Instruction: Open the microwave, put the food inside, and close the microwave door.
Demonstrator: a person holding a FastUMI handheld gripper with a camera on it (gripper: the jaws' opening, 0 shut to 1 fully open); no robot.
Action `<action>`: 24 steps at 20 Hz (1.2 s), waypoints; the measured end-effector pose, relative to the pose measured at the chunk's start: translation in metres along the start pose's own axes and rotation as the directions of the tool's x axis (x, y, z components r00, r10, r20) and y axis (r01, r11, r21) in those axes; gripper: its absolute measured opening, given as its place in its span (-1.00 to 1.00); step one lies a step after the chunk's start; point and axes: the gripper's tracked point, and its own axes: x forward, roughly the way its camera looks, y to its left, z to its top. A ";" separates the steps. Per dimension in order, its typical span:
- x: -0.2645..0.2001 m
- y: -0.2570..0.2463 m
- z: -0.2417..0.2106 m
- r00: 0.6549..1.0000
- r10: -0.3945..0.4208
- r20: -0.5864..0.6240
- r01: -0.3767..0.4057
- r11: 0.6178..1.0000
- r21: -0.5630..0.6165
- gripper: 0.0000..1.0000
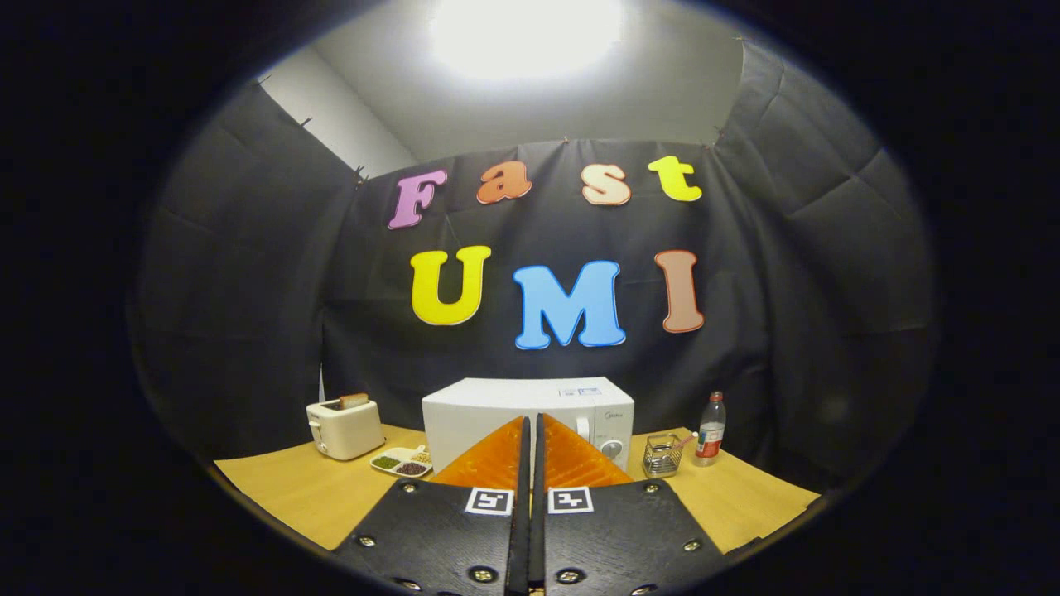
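Sitting on the desk (281, 488) from left to right are a toaster (345, 428), a divided dish (402, 462), the microwave (527, 416) with its door closed, a wire holder (662, 454) and a bottle (710, 429). The gripper (532, 430) is pointing at the microwave just beyond it, fingers pressed together, holding nothing.

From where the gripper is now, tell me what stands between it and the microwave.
Nothing visible does. The gripper, fingers together and holding nothing, points straight at the microwave. The toaster and dish sit to one side, the wire basket and bottle to the other.
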 end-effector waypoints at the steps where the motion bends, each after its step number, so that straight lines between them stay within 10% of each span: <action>1: -0.005 -0.002 0.007 1.000 0.000 0.007 0.000 1.000 0.002 -0.98; 10: -0.043 -0.010 0.029 1.000 -0.009 0.018 0.009 0.999 -0.045 -0.95; 11: -0.045 -0.011 0.031 0.999 -0.019 0.028 0.021 0.999 -0.050 -0.81; 13: -0.045 -0.016 0.032 0.997 -0.061 0.039 0.064 0.995 -0.081 0.42; 16: -0.039 -0.005 0.018 0.999 -0.042 0.001 0.041 0.993 -0.113 0.97; 24: -0.038 0.012 0.014 1.000 0.010 -0.016 -0.011 0.995 -0.099 0.94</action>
